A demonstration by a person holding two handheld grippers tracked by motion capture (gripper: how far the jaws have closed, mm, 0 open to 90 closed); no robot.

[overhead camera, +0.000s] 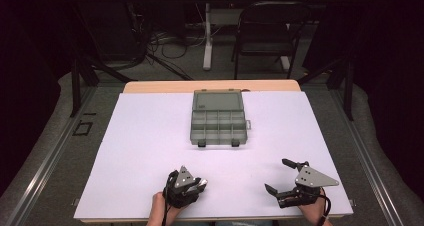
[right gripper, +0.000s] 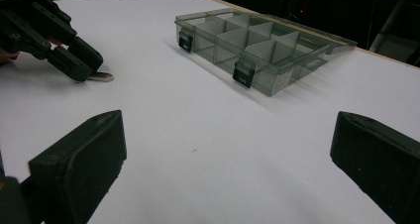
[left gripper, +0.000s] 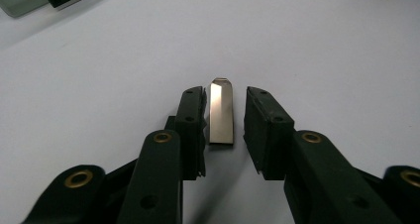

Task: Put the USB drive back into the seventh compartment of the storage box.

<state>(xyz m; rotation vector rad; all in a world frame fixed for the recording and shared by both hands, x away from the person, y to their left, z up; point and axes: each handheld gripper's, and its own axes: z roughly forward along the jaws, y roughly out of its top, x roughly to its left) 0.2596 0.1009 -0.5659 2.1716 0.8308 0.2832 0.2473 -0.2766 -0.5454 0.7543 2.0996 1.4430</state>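
White sheeting covers the table (overhead camera: 150,151), bare around an open compartment box (overhead camera: 219,123) toward its far edge. Right tongs (overhead camera: 281,177) gape wide near the front edge. Left tongs (left gripper: 225,117), jaws apart, straddle a small metal clip (left gripper: 221,112) lying flat.

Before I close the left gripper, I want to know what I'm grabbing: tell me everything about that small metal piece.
The small metal piece is a flat, shiny, silvery slab, long and narrow, one end tapered. It lies flat on the white table, between the left gripper's jaws, which are open; a gap shows at the right jaw.
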